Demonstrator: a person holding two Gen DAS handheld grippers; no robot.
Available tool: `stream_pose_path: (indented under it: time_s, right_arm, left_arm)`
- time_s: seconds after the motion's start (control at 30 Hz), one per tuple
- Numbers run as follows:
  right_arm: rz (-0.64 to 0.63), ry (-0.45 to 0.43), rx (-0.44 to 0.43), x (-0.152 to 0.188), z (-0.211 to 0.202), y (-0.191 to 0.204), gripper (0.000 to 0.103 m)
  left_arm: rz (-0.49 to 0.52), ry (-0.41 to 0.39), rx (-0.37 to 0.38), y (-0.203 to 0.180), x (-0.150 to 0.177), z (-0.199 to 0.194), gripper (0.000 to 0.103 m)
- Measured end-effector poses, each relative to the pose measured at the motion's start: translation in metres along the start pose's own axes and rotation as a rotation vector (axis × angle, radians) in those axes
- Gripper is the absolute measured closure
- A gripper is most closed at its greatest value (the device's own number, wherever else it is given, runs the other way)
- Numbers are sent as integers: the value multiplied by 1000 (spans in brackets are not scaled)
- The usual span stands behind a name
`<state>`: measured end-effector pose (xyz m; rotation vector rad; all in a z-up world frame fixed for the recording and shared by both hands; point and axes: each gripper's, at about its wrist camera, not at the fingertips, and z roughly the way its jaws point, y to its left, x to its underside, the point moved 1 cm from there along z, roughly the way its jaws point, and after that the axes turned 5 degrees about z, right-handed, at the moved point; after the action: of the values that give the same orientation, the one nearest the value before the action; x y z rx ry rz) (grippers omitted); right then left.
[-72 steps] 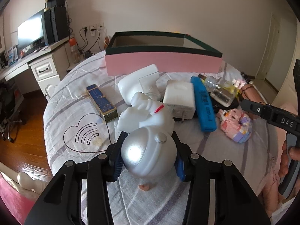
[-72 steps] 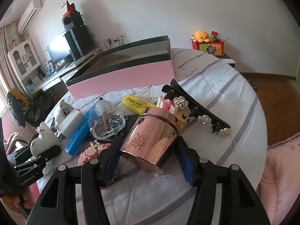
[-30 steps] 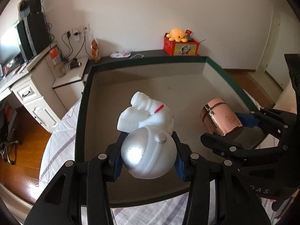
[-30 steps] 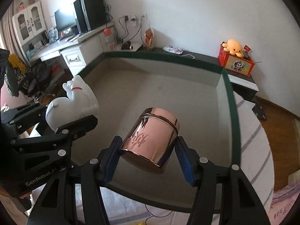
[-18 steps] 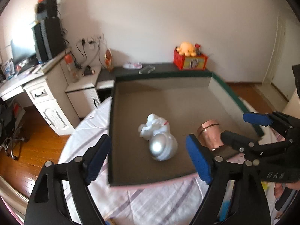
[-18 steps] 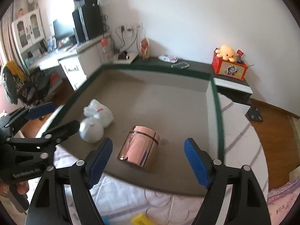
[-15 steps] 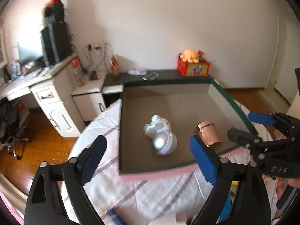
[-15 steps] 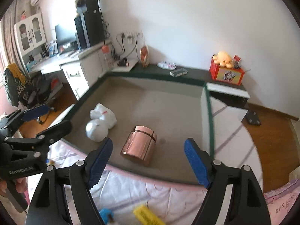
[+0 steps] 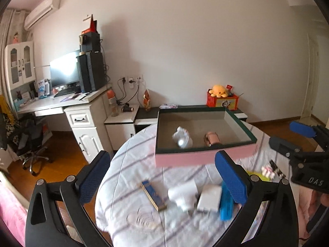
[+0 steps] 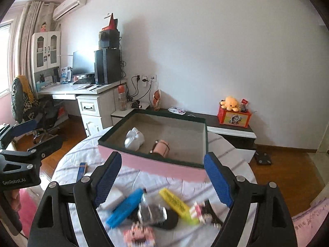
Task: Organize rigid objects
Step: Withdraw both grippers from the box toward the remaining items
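Note:
A pink box with a green rim (image 9: 205, 157) (image 10: 164, 167) stands at the far side of the round table. Inside it lie the white and silver figure (image 9: 182, 139) (image 10: 133, 139) and the rose-gold canister (image 9: 211, 139) (image 10: 161, 147) on its side. My left gripper (image 9: 162, 178) is open and empty, held high over the near table. My right gripper (image 10: 162, 179) is open and empty, also high and back from the box. Each gripper shows at the edge of the other's view.
On the striped cloth lie a blue-gold box (image 9: 153, 195), a white adapter (image 9: 209, 198), a blue case (image 10: 124, 210), a yellow marker (image 10: 177, 204), a glass bottle (image 10: 151, 210) and a pink brick toy (image 10: 138, 233). A desk (image 9: 61, 107) stands left.
Both grippers let go of the figure and the canister inside the box, opened, and pulled up and back from it. The loose objects on the table have come into view.

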<state>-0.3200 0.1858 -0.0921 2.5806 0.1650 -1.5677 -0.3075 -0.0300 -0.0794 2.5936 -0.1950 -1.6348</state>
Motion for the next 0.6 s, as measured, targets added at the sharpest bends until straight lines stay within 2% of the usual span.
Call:
stream_pose_path:
  time_s: [0.23, 0.47, 0.6]
  right_arm:
    - [32, -32, 34, 22, -36, -8, 19]
    - [57, -39, 49, 31, -51, -13, 19]
    - [56, -47, 53, 34, -59, -14, 19]
  left_arm:
    - [47, -32, -48, -3, 13, -35, 0]
    - [-5, -76, 4, 3, 18, -56, 0]
    - [-12, -89, -11, 3, 22, -63, 0]
